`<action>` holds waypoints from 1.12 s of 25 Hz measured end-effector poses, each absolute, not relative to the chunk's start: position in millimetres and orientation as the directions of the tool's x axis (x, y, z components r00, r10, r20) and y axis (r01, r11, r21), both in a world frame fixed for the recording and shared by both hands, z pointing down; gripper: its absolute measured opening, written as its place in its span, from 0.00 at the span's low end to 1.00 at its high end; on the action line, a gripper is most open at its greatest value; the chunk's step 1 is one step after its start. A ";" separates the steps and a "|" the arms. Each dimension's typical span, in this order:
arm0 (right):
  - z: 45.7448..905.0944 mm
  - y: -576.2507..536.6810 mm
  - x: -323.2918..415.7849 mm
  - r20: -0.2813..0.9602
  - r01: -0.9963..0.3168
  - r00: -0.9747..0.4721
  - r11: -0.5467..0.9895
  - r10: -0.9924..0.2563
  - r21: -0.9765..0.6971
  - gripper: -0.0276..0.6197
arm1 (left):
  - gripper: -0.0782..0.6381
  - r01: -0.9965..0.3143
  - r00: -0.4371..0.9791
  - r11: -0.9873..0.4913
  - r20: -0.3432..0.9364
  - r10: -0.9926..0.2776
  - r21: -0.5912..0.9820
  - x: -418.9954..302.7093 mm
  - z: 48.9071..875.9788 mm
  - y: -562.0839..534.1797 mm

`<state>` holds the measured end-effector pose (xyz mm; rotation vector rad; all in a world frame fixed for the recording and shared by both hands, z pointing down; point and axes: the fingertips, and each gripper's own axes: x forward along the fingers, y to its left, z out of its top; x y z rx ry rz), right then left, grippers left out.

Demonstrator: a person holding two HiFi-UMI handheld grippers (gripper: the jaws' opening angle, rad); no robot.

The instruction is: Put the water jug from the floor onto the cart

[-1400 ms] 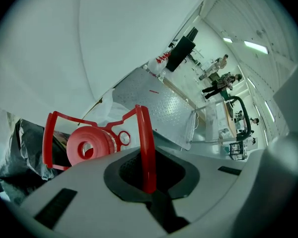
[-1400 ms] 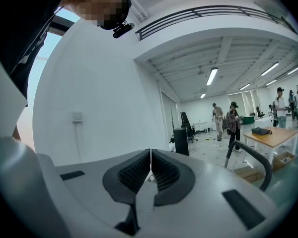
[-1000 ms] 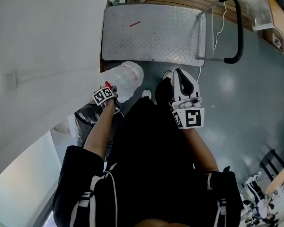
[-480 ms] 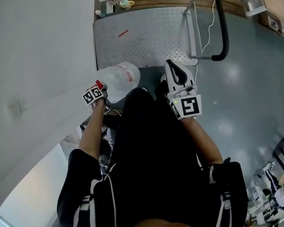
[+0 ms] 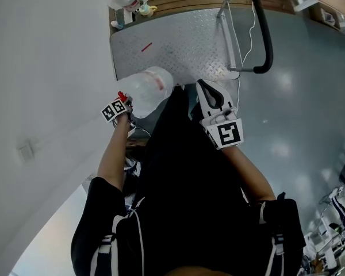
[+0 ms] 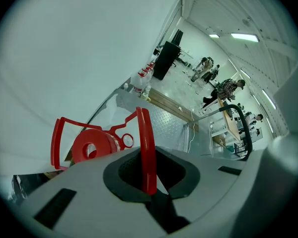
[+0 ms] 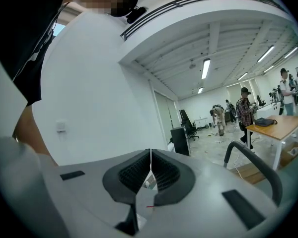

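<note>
Only left gripper view shows left tool pinching red jug handle.

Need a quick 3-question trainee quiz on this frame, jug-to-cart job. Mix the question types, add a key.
1. The left gripper is shut on: A) nothing; B) the body of the clear plastic water jug; C) that jug's red plastic carry handle.
2. In the head view, on which side of the cart's grey diamond-plate metal deck does its black tubular push handle stand?
3. True or false: the right gripper clamps the push handle.
Key: 1 C. 2 The right side. 3 False: its jaws are together with nothing between them.
</note>
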<state>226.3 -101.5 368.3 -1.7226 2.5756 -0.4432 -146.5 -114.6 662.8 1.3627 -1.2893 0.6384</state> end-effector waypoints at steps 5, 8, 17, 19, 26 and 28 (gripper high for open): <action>367.6 -116.9 237.5 0.168 -0.928 -0.342 0.304 -0.925 -0.214 0.07 | 0.17 -0.899 0.305 0.195 0.878 -0.368 0.393 -133.8 671.5 -151.9; 368.5 -127.0 237.1 0.187 -0.945 -0.304 0.271 -0.934 -0.185 0.07 | 0.17 -0.886 0.341 0.177 0.862 -0.374 0.428 -120.6 677.0 -178.7; 363.0 -158.9 233.6 0.232 -0.982 -0.175 0.154 -0.957 -0.107 0.07 | 0.17 -0.839 0.405 0.221 0.842 -0.356 0.497 -95.8 692.7 -234.2; 364.6 -163.8 227.4 0.216 -0.983 -0.171 0.153 -0.961 -0.098 0.07 | 0.17 -0.834 0.415 0.221 0.838 -0.355 0.506 -95.3 694.0 -247.1; 367.7 -184.7 217.6 0.241 -0.993 -0.111 0.100 -0.964 -0.060 0.07 | 0.17 -0.810 0.492 0.162 0.803 -0.336 0.564 -73.9 698.5 -292.8; 368.2 -191.2 218.9 0.253 -0.995 -0.092 0.080 -0.963 -0.057 0.07 | 0.17 -0.803 0.508 0.156 0.797 -0.328 0.575 -65.7 700.4 -304.4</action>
